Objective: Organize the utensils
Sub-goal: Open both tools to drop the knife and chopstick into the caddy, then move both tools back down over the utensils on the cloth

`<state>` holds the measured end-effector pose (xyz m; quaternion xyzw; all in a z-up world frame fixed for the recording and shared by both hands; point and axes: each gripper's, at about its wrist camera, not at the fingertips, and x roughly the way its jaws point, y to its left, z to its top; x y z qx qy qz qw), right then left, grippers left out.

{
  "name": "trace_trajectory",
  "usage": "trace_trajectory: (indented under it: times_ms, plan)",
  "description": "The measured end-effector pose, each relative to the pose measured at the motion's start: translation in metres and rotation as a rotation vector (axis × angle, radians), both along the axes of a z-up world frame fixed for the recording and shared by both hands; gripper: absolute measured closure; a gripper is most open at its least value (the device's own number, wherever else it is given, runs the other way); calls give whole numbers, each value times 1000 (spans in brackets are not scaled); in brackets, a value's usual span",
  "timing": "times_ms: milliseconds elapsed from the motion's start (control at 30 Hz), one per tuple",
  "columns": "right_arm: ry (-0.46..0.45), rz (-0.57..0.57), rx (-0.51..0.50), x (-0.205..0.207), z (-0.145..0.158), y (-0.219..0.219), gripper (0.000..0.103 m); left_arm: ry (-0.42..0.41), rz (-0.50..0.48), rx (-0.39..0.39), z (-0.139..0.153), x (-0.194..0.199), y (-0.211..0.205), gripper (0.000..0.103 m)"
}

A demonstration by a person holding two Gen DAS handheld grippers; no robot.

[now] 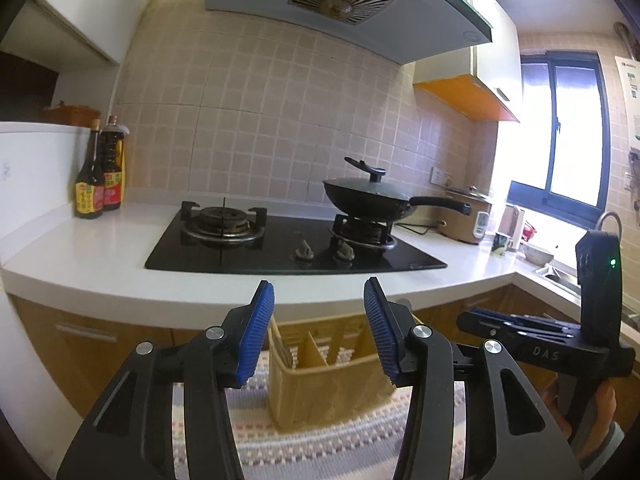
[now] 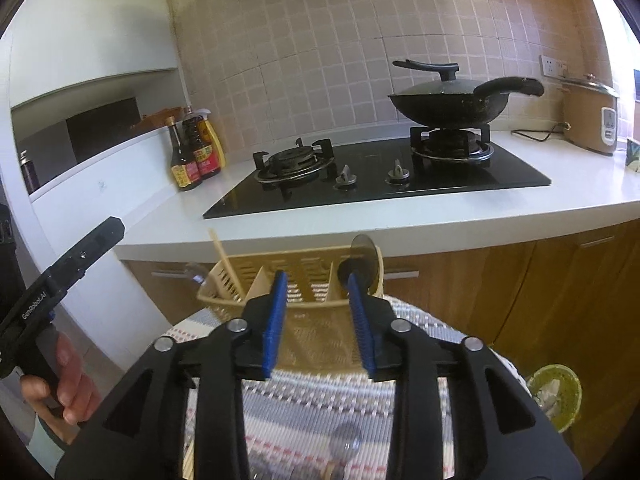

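The beige slotted utensil caddy stands on a striped woven mat, in front of the white counter that carries the black gas hob.

The right claw hangs just short of the caddy with its blue pads parted and nothing between them. In the caddy's right-hand compartment stands a pizza cutter, wheel up. A chopstick leans out of the left compartment, and a clear spoon pokes out at the caddy's left end. Nearer the camera than the caddy, another clear spoon lies on the mat, partly hidden under the claw.

The left claw is likewise released, pads wide apart, and frames the caddy from the front. To the caddy's right in the left wrist view, the right claw appears side-on.
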<state>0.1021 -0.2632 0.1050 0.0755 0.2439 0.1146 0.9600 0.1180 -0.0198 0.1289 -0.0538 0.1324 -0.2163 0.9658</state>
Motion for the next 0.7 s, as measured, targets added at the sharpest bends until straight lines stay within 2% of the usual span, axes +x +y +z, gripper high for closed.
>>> trace_trajectory:
  times_ms: [100, 167, 333, 533, 633, 700]
  plan:
    - [16, 9, -13, -17, 2, 7, 63, 33, -3, 19, 0, -14, 4, 58]
    - [38, 23, -22, -27, 0, 14, 63, 66, -7, 36, -5, -21, 7, 58]
    - [171, 61, -44, -43, -27, 35, 63, 200, -34, 85, -31, -33, 17, 58]
    - [392, 128, -46, -44, -78, 56, 63, 494, -88, 121, -92, -30, 31, 60]
    - [484, 137, -85, -47, -106, 67, 66, 606, -113, 140, -123, -30, 36, 65]
    - [529, 159, -90, -49, -120, 72, 67, 650, -114, 172, -140, -29, 37, 69]
